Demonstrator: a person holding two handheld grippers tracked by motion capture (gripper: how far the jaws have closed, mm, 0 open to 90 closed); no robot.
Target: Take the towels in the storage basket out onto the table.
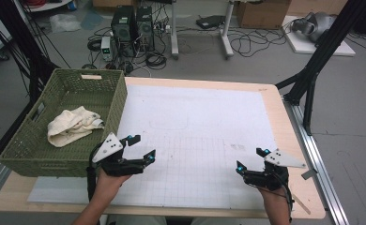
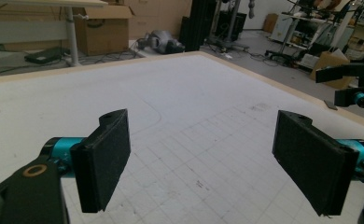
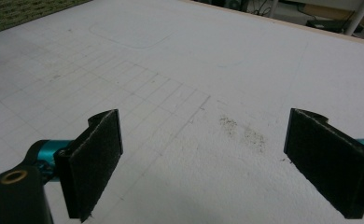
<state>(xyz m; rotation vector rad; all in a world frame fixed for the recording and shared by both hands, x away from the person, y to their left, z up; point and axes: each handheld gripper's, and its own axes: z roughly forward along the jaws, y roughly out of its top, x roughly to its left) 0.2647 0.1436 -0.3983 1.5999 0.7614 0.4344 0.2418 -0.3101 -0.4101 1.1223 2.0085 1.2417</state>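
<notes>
Left gripper [image 1: 141, 146] and right gripper [image 1: 251, 160] are held wide open, empty, over the white gridded tabletop [image 1: 200, 122]; cream cloth [image 1: 73, 124] lies in the green woven basket [image 1: 118, 101] at the left edge.

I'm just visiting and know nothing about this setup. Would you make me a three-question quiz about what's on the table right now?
1. True or false: the cream towel lies inside the green basket.
2. Which describes the left gripper and the right gripper?
A. both open and holding nothing
B. both shut on the towel
C. one open, one shut on the basket
3. Fill in the missing word: the basket stands at the table's ____ side, seen from the person.

Key
1. True
2. A
3. left
</notes>
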